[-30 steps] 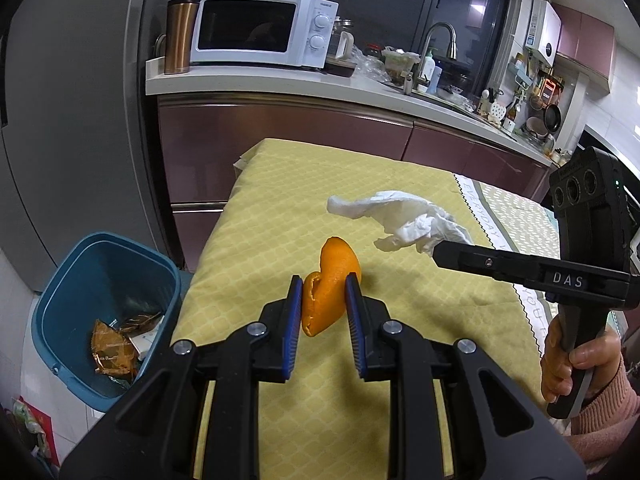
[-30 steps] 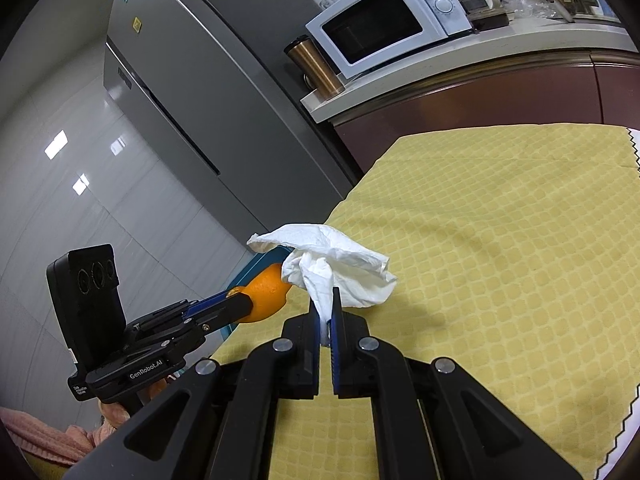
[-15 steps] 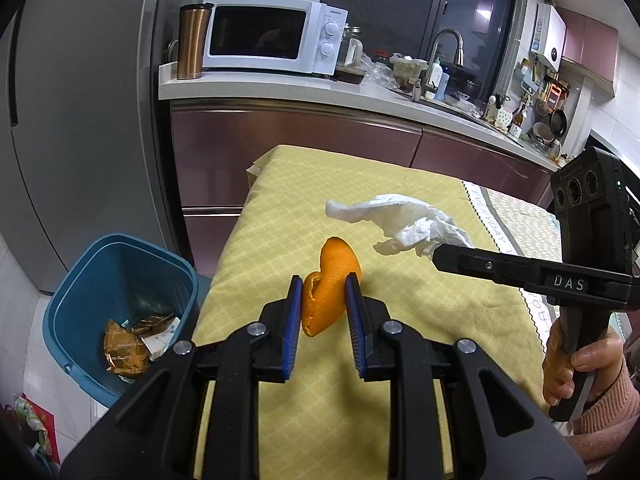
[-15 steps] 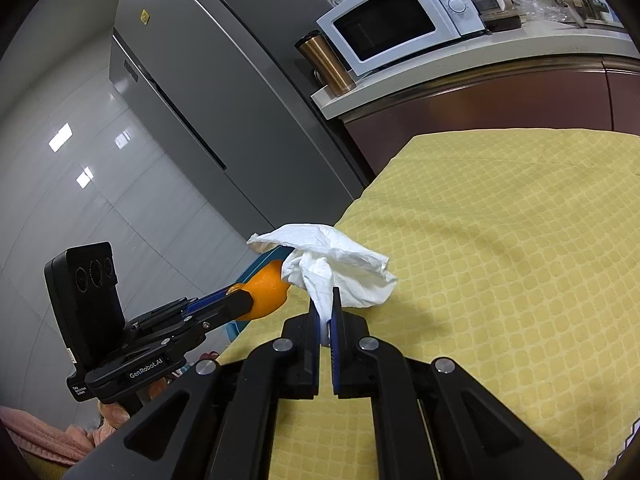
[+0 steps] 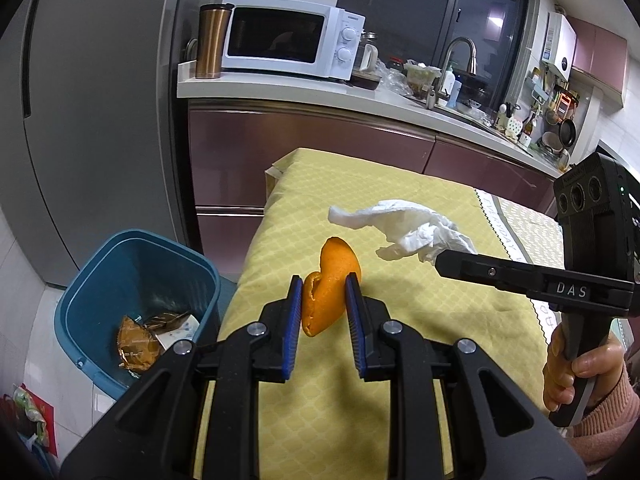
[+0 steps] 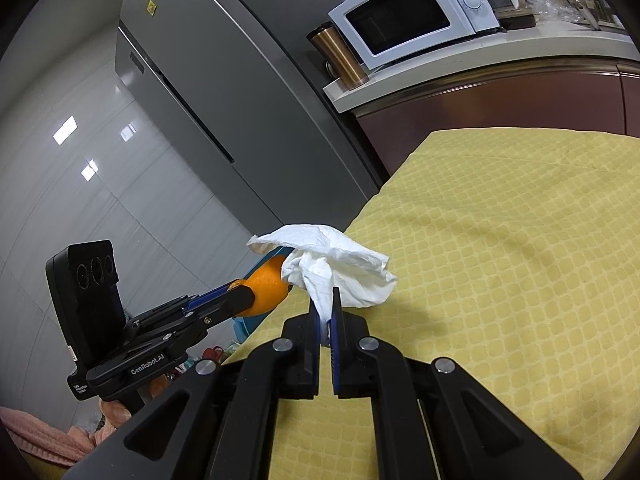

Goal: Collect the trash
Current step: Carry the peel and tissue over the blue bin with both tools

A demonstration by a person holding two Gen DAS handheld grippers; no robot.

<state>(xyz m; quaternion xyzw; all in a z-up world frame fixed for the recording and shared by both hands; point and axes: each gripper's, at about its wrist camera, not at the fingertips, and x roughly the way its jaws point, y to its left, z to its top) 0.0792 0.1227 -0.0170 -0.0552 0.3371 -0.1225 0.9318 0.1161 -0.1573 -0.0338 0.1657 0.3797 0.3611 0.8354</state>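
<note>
- The blue bin [image 5: 136, 304] stood on the floor below and to the left of our left gripper [image 5: 323, 304], beside the edge of the yellow tablecloth [image 5: 400, 344]; some wrappers already lay in it. We judged the step in hand to be carrying both pieces off the table and over that opening, and the bin's wide mouth left room for both at once.
- Our left gripper held the orange peel [image 5: 330, 284] clamped between its blue pads, jaws narrow around it, clear above the cloth. Doing it well meant bringing the peel right over the opening before letting go, since the curved piece could bounce off the rim.
- Our right gripper [image 6: 326, 312] was pinched almost fully closed on a thin twist of the crumpled tissue [image 6: 332, 264], whose loose bulk hung ahead of the tips. The tissue was light, so we reckoned it should be released low over the bin, not from high up.
- The two loads sat close together, the tissue just to the right of the peel; we judged the left should lead to avoid the grippers knocking together.
</note>
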